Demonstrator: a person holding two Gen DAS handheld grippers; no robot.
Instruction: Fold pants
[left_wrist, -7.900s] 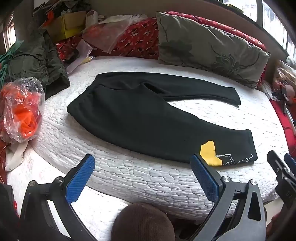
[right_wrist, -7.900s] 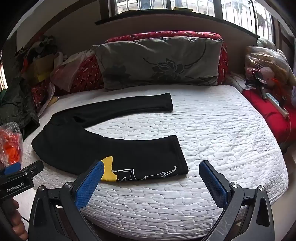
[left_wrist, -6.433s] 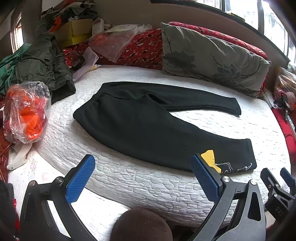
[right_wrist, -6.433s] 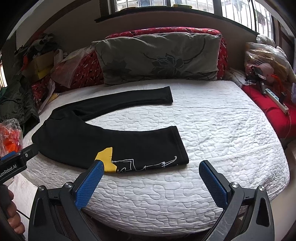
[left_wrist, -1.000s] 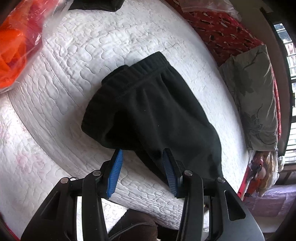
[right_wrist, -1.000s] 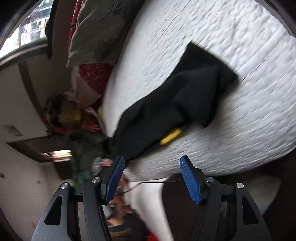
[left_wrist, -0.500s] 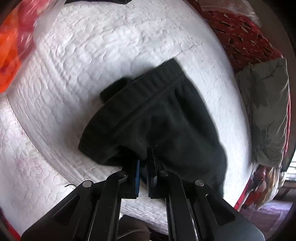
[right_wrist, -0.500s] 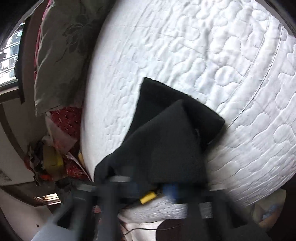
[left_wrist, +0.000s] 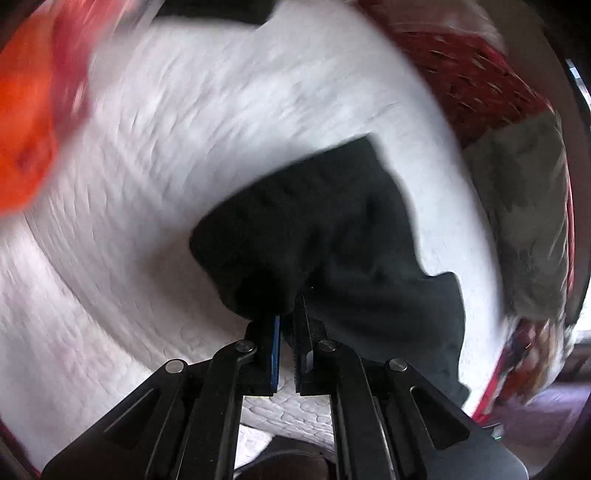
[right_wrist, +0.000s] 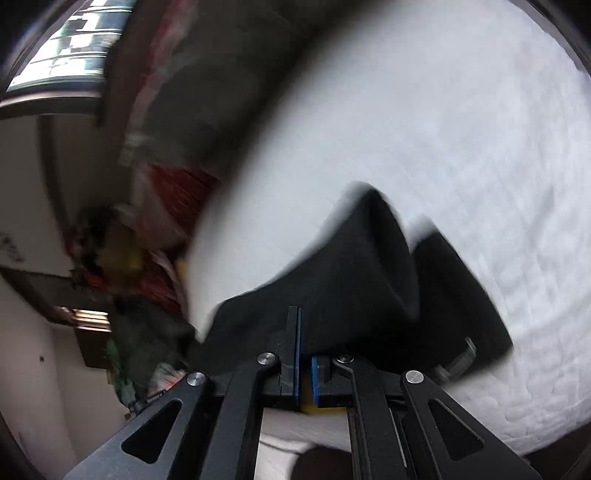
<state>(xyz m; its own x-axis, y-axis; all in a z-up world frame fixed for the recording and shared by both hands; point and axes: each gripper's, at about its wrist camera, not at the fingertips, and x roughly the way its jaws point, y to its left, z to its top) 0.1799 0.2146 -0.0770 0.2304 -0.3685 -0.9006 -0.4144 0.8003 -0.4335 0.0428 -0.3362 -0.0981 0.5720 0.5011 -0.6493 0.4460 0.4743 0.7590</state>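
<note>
The black pants (left_wrist: 332, 229) lie bunched on the white quilted bed (left_wrist: 177, 155). My left gripper (left_wrist: 287, 321) is shut on the pants' near edge at the waist end and lifts the cloth off the bed. In the right wrist view my right gripper (right_wrist: 303, 354) is shut on the leg end of the pants (right_wrist: 354, 269), near the yellow patch (right_wrist: 314, 408) that shows just under the jaws. The cloth rises in a fold above it. Both views are blurred by motion.
An orange bag (left_wrist: 26, 110) sits at the bed's left. A grey pillow (left_wrist: 532, 206) and red cushions (left_wrist: 476, 74) line the far side. Clutter (right_wrist: 122, 266) and a window (right_wrist: 70, 44) show left of the bed in the right wrist view.
Both grippers went from open over the flat pants to shut on the cloth. In the last half second both lifted and swung, and the pants bunched further.
</note>
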